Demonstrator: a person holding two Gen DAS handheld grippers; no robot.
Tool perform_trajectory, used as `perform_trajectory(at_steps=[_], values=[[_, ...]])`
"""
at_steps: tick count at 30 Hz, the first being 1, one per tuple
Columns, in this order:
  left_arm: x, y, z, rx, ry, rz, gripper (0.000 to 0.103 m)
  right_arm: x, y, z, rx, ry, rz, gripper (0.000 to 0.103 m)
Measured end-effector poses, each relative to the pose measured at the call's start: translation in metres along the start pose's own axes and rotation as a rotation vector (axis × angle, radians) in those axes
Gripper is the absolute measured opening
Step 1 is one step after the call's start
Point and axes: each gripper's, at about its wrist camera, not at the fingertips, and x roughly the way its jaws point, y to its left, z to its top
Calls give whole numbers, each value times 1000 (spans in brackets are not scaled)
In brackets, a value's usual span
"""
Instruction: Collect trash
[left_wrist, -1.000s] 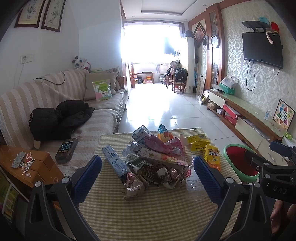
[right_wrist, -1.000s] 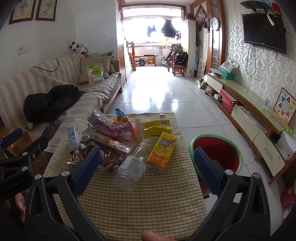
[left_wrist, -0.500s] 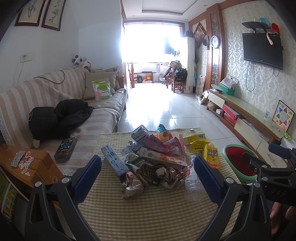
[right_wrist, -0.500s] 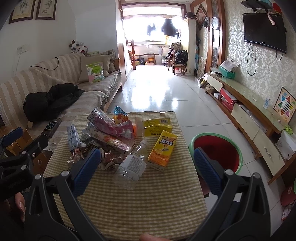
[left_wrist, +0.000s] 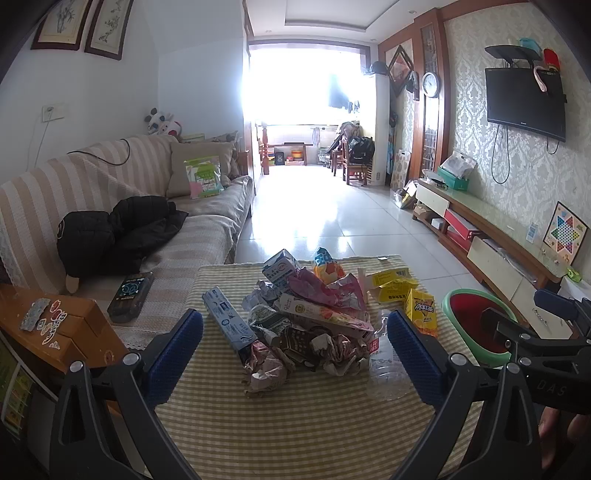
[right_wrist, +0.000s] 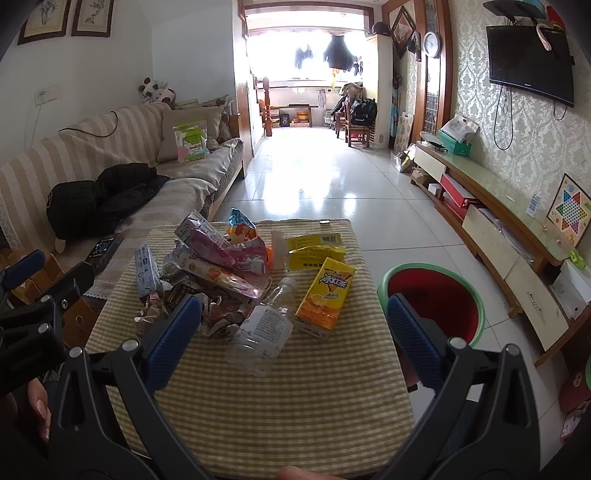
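Left claw and right claw are both held level, jaws spread wide, gripping nothing

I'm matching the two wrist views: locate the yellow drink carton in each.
Left wrist: yellow drink carton right of centre, beside the right blue pad.
Right wrist: carton at centre, right of the clear bottle.
Shared landmark: green-rimmed red basin right of the table.

A checked-cloth table carries a trash pile, bottle and carton.
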Motion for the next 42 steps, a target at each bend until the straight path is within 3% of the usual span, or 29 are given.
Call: perform_trajectory(at_steps=[12,21,25,29,36,42], values=[[2,-1,-2,-14,11,-4,95,4,-1,-2,0,15,-3,99],[31,24,-8,-91,103,-1,95,33,-10,-5,-26,73,28,99],[60,45,-4,-116,175,-16,95,54,-18,-2,-3,93,113,99],[99,74,-1,-192,240,3,95,88,-24,-2,1,220,79,99],[171,109,0,-265,341,60,95,156,-51,1,78,357,24,99],[220,125,-6,-313,430,44,95,201,-64,-5,147,438,6,99]])
